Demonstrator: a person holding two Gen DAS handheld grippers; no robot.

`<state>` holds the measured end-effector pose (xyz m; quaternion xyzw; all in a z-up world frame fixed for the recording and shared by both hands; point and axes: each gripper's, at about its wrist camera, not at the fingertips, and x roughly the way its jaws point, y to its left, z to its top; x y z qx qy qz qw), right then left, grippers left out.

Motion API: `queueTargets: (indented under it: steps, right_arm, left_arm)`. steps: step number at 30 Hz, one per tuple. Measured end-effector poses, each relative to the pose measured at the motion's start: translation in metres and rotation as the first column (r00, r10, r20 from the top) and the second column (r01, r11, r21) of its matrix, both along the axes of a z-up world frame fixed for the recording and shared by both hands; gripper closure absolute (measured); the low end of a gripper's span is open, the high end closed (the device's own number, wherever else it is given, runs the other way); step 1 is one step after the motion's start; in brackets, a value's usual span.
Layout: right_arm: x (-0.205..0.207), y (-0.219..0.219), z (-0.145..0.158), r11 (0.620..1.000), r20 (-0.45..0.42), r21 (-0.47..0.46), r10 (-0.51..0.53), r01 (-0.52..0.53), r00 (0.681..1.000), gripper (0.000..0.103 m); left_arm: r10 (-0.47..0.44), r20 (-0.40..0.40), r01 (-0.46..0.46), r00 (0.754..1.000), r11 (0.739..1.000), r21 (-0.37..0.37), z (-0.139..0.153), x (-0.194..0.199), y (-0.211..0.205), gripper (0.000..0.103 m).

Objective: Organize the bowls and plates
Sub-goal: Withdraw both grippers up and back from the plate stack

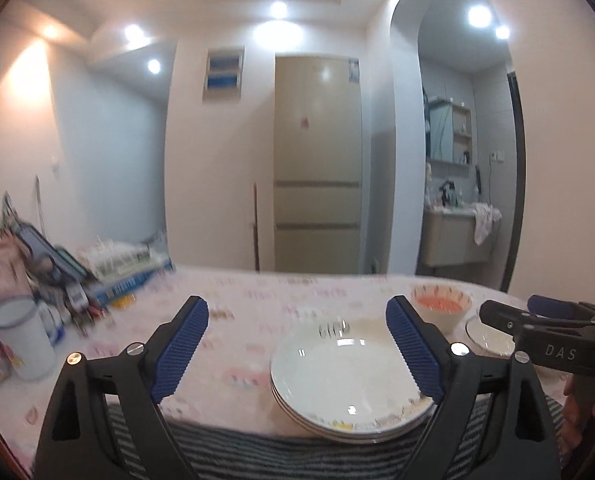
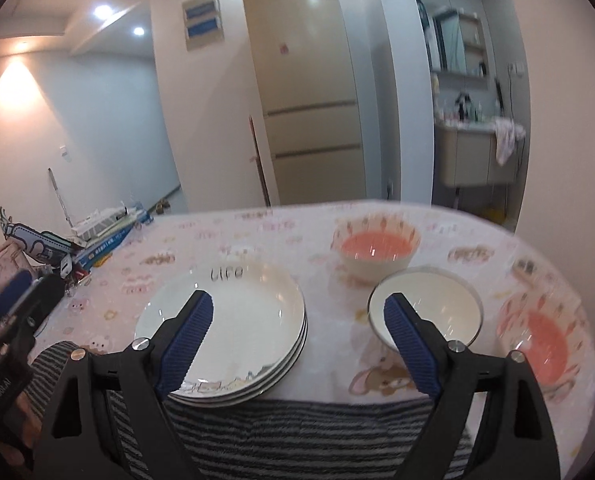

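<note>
On the worktop [image 2: 257, 224], a stack of white plates [image 2: 233, 320] sits at 9 o'clock of the white bowl [image 2: 429, 300]; two pink-lined bowls [image 2: 377, 246] lie at 12 and, blurred, apparently 3. Left claw [image 1: 297, 354] and right claw [image 2: 299, 344] gape wide, holding nothing. Glazed ware: stiff, slippery, breakable; take by the rim.

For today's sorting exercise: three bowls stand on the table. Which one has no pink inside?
The plain white bowl, just beyond the right tongs. The two patterned bowls are pink inside.
</note>
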<state>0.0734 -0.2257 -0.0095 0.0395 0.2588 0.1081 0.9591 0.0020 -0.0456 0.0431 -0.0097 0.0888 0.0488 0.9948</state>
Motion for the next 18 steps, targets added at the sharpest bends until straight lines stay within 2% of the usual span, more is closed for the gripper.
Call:
queueTargets:
  steps: [1, 6, 7, 8, 12, 14, 16, 18]
  right_arm:
    - [-0.004, 0.001, 0.004, 1.0, 0.04, -0.008, 0.012, -0.012, 0.999, 0.013]
    - [-0.022, 0.009, 0.016, 0.996, 0.213, -0.085, 0.035, -0.017, 0.976, 0.01]
    - [-0.026, 0.01, 0.016, 0.995, 0.245, -0.097, 0.041, -0.017, 0.969, 0.007]
    - [-0.029, 0.012, 0.014, 0.994, 0.276, -0.107, 0.041, -0.011, 0.96, 0.0]
    - [-0.035, 0.017, 0.003, 0.988, 0.344, -0.153, 0.048, 0.006, 0.938, 0.0]
    - [-0.037, 0.021, -0.006, 0.981, 0.374, -0.186, 0.021, 0.053, 0.927, 0.0]
    - [-0.036, 0.022, -0.013, 0.976, 0.369, -0.195, -0.021, 0.099, 0.929, 0.0]
    - [-0.033, 0.018, -0.013, 0.978, 0.357, -0.177, -0.042, 0.112, 0.933, 0.0]
  left_arm:
    - [0.003, 0.039, -0.004, 0.999, 1.0, 0.011, 0.004, -0.005, -0.001, 0.0]
    - [0.001, 0.153, -0.009, 0.988, 0.998, 0.055, 0.004, -0.02, -0.007, 0.0]
    - [0.002, 0.169, -0.013, 0.986, 0.998, 0.059, 0.002, -0.021, -0.006, 0.0]
    - [0.002, 0.177, -0.013, 0.984, 0.998, 0.059, -0.001, -0.022, -0.006, 0.0]
    - [-0.047, 0.146, 0.045, 0.988, 0.999, 0.014, -0.014, -0.014, -0.001, 0.0]
    - [-0.044, 0.134, 0.044, 0.99, 0.999, 0.006, -0.02, -0.01, 0.0, 0.0]
    - [-0.026, 0.129, 0.026, 0.991, 1.0, 0.002, -0.02, -0.008, 0.001, 0.0]
    - [-0.05, 0.139, 0.051, 0.989, 0.999, -0.008, -0.021, -0.01, 0.003, 0.0]
